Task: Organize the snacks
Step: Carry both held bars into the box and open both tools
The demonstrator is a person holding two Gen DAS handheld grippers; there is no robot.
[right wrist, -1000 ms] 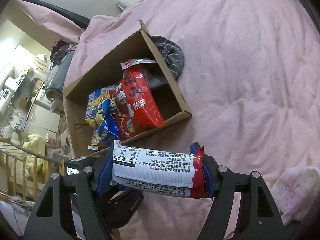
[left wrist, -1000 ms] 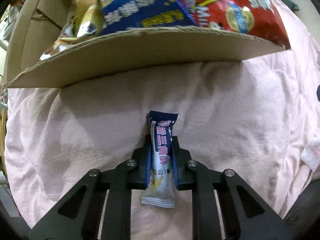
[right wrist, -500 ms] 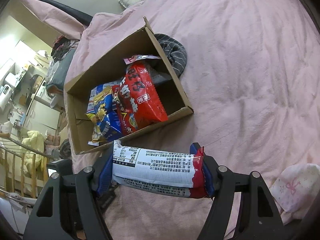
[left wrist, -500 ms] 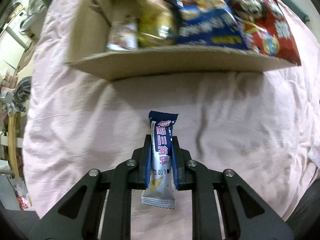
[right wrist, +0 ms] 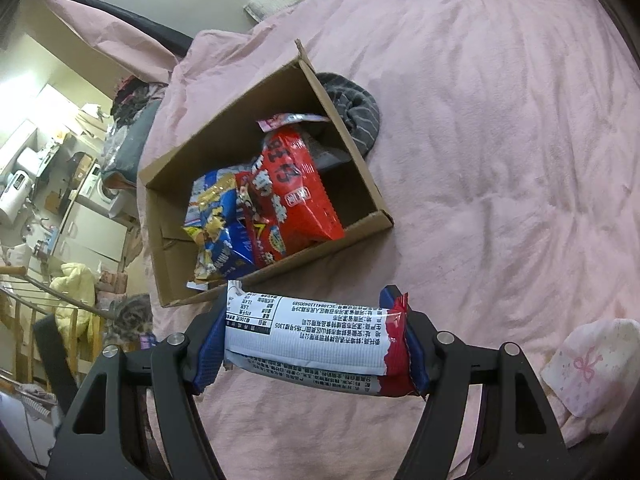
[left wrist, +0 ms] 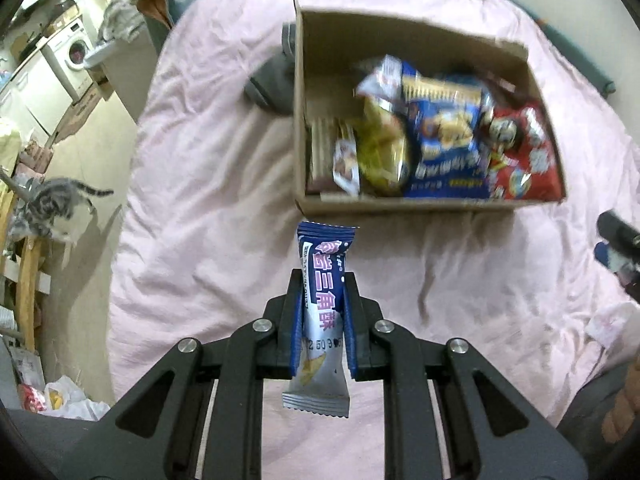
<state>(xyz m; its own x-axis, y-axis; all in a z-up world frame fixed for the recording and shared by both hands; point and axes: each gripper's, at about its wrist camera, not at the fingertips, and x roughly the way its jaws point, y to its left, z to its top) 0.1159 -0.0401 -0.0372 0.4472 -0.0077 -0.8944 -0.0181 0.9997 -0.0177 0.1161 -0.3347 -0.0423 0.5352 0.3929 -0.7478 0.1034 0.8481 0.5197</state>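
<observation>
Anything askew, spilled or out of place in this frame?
Nothing is spilled. The snack bags in the cardboard box lean in a loose jumble rather than in rows. A grey striped cloth is bunched against the box's far side, which is no snack. A tabby cat stands off the bed.

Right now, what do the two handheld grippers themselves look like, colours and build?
Both the left gripper and the right gripper are matte black, built from flat linkage bars with triangular cutouts, joined by round silver bolts. Their fingers carry blue pads on the inner faces. No cables or printed markings show, and no sleeve can be made out.
</observation>
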